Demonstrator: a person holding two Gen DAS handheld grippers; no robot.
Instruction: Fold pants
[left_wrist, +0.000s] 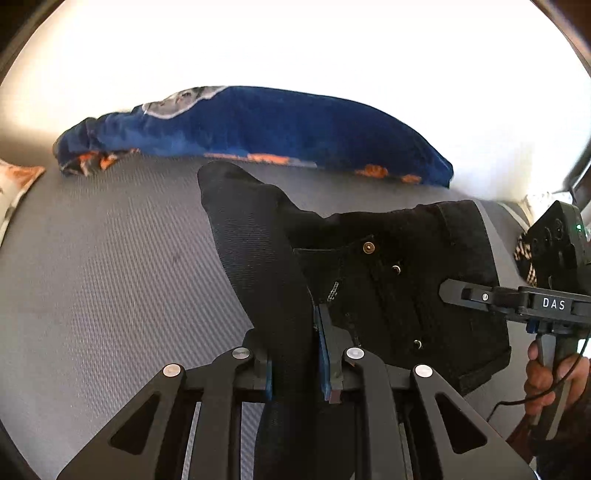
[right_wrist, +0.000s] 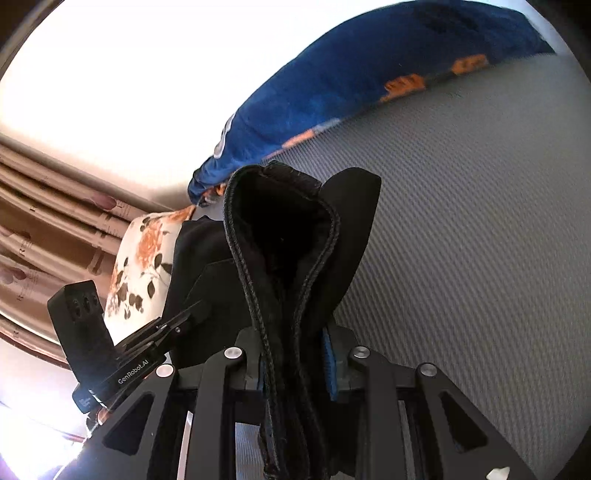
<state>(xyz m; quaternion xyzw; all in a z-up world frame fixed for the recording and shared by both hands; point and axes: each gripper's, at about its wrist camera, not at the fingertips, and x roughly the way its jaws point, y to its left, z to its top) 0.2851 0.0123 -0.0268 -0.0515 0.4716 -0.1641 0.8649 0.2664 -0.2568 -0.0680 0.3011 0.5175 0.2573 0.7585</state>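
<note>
The black pants (left_wrist: 402, 273) lie bunched over a grey textured bed surface (left_wrist: 110, 280), with rivets and the fly showing. My left gripper (left_wrist: 295, 354) is shut on a raised fold of the black cloth. My right gripper (right_wrist: 295, 362) is shut on a stitched hem of the pants (right_wrist: 280, 236), which stands up between its fingers. The right gripper also shows in the left wrist view (left_wrist: 450, 291), at the right edge of the pants. The left gripper shows in the right wrist view (right_wrist: 199, 314), at the left.
A blue pillow with orange print (left_wrist: 266, 125) lies along the far side of the bed. A white floral pillow (right_wrist: 140, 266) sits at the left, with brown curtains (right_wrist: 44, 221) behind it. A bright white wall is beyond.
</note>
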